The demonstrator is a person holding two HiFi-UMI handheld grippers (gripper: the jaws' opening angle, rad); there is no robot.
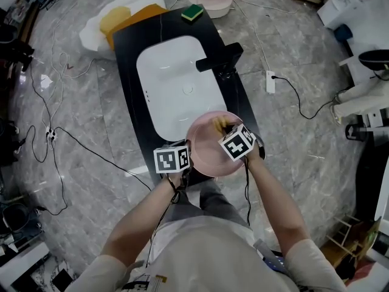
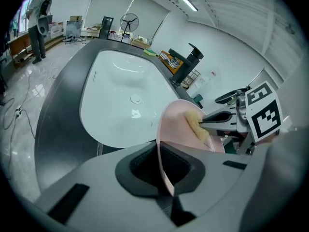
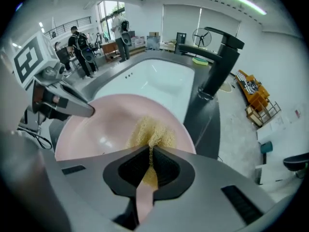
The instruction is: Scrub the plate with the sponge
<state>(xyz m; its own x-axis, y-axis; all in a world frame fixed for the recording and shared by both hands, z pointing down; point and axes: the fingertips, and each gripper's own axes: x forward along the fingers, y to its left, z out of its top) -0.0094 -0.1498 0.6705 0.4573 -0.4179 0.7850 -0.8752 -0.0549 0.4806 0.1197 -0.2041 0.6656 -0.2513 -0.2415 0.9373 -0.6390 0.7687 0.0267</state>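
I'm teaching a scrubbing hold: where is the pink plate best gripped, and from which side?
The pink plate stands tilted, so pinch its thin near rim from the person's side, as the left hand-held gripper does, leaving its face free for the sponge.

The left forearm (image 1: pixel 143 215) and right forearm (image 1: pixel 276 199) reach forward, close together. The left hand-held gripper (image 1: pixel 189 156) slants downward, its jaws clamped on the rim of the plate (image 1: pixel 203 146). Just to its right, the right hand-held gripper (image 1: pixel 222 127) tips steeply down, its jaws pinching the sponge (image 3: pixel 152 132).
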